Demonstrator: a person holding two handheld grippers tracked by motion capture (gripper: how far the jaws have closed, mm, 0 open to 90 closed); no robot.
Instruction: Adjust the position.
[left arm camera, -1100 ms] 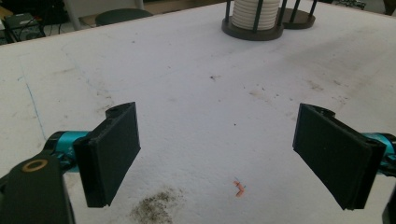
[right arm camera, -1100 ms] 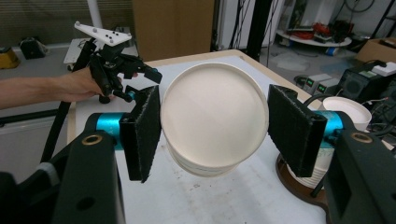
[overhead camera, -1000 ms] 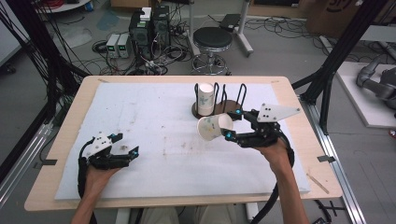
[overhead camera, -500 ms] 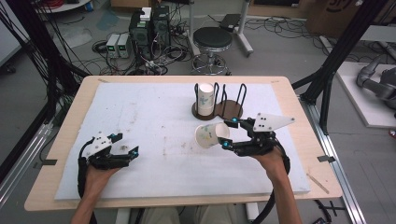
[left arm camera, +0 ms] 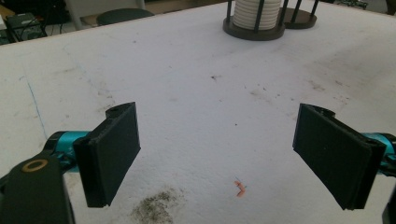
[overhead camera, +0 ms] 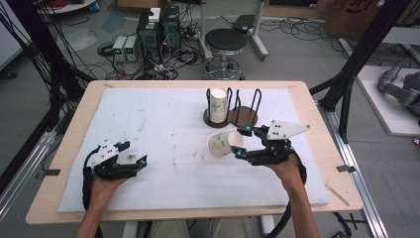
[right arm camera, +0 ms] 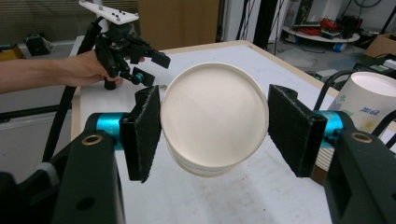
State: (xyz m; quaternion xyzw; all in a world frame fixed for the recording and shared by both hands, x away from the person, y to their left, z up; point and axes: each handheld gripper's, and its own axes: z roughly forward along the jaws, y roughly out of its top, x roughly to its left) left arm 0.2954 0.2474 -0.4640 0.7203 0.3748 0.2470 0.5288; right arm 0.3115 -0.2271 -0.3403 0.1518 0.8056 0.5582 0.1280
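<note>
Clamped between the right gripper's (right arm camera: 212, 133) pads, a paper cup (right arm camera: 214, 121) is held tipped above the white mat (overhead camera: 163, 124), near the rack (overhead camera: 233, 116). Left gripper (left arm camera: 219, 154) is kept wide open, empty. Carrying seems underway; next, careful placement is probably called for.

so I count two paper cups (overhead camera: 218, 101) (overhead camera: 224, 144), two grippers (overhead camera: 130, 162) (overhead camera: 240, 142), one dark cup rack (overhead camera: 238, 115), one round stool (overhead camera: 225, 40) up top.

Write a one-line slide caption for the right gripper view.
Right gripper clamps a white paper cup, bottom toward the camera, above the white table.
</note>
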